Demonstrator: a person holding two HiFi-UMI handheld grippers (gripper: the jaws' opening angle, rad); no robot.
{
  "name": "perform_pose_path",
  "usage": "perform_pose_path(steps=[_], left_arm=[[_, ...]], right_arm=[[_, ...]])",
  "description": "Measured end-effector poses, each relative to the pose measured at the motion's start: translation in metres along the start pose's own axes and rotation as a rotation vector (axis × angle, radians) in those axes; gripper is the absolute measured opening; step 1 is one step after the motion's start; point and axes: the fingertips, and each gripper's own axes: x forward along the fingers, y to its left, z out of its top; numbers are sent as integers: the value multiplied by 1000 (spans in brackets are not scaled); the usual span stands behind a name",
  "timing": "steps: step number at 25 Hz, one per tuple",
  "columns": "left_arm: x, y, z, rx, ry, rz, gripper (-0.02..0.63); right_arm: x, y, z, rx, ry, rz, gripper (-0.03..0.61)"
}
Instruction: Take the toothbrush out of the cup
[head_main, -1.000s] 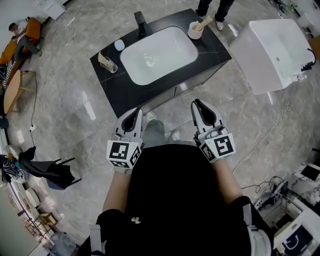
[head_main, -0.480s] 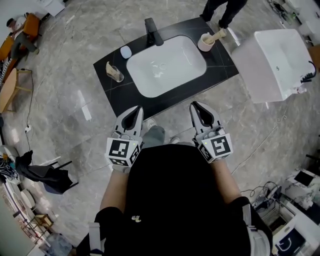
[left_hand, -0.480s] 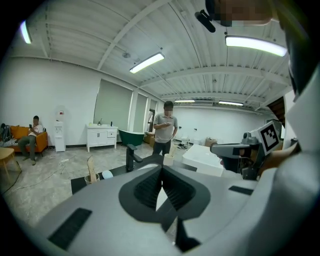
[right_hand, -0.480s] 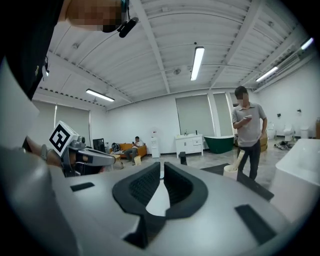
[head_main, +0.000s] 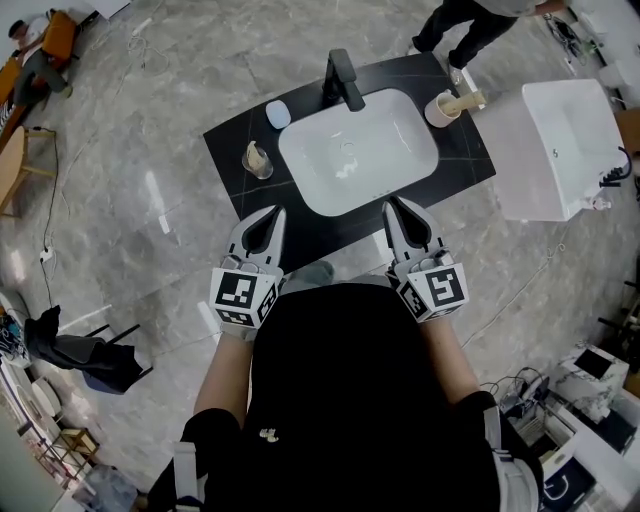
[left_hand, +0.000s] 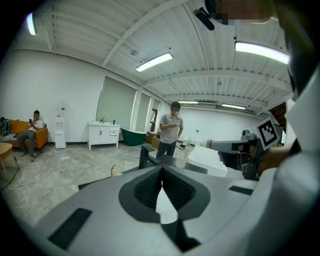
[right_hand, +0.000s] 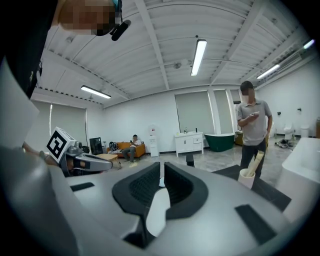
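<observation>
A white cup (head_main: 439, 109) stands at the back right corner of the black counter (head_main: 232, 150), with a pale toothbrush (head_main: 466, 99) leaning out of it to the right. The right gripper view shows the same cup (right_hand: 246, 178) and toothbrush (right_hand: 256, 162) ahead and to the right. My left gripper (head_main: 272, 213) is shut and empty, over the counter's front edge at the left of the basin. The right gripper (head_main: 393, 204) is also shut and empty, at the front right of the white basin (head_main: 400, 170). Each gripper's own view shows its jaws closed: left gripper (left_hand: 161, 168), right gripper (right_hand: 161, 166).
A black faucet (head_main: 341, 79) rises behind the basin. A clear glass (head_main: 257, 160) holding something pale and a small bluish round object (head_main: 278, 114) sit on the counter's left side. A white tub (head_main: 556, 140) stands at the right. A person (right_hand: 252, 131) stands behind the counter.
Both grippers have moved forward from over the floor to the counter's front edge. The counter now lies closer and more centred in the head view.
</observation>
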Motion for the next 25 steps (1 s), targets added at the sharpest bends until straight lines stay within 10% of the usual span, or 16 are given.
perform_pose_path(steps=[25], left_arm=[[10,71,-27,-48,65,205,25]], right_arm=[[74,-1,4,-11,78,105,46]])
